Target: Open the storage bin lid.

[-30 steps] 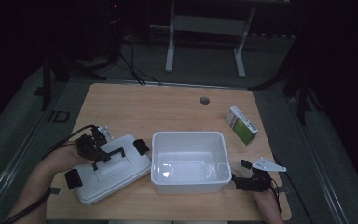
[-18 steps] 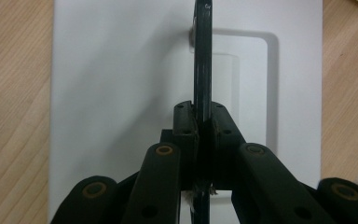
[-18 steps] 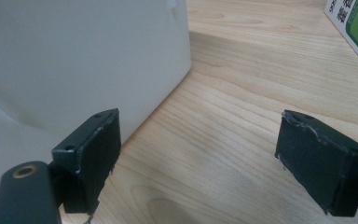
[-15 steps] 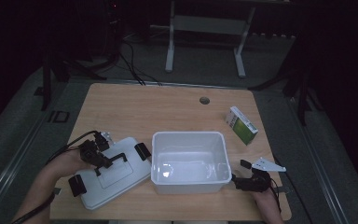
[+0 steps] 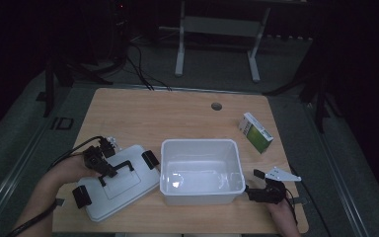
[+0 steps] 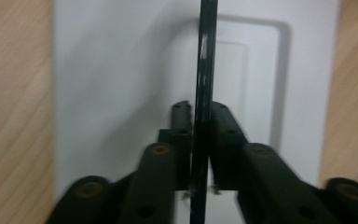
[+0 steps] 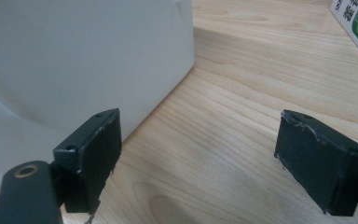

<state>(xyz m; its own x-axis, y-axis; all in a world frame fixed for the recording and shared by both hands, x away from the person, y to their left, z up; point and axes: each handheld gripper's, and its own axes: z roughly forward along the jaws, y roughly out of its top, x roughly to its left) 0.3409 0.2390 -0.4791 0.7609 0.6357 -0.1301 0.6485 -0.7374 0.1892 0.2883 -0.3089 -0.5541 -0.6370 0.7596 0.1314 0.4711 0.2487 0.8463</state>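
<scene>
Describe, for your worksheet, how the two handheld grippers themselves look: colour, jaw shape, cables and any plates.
Both grippers are black. The left gripper trails a black cable that loops toward the person's forearm; up close, its linkage arms carry round brass-coloured pins. The right gripper has a pale grey three-cornered plate on top; its jaws end in flat rectangular black pads with scuffed, chipped edges. The forearms are bare, with no sleeves in view.

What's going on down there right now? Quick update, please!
Left gripper shut on the lid's black handle. Right gripper open, empty, beside the white bin. Green box sits apart, nothing blocking.
</scene>
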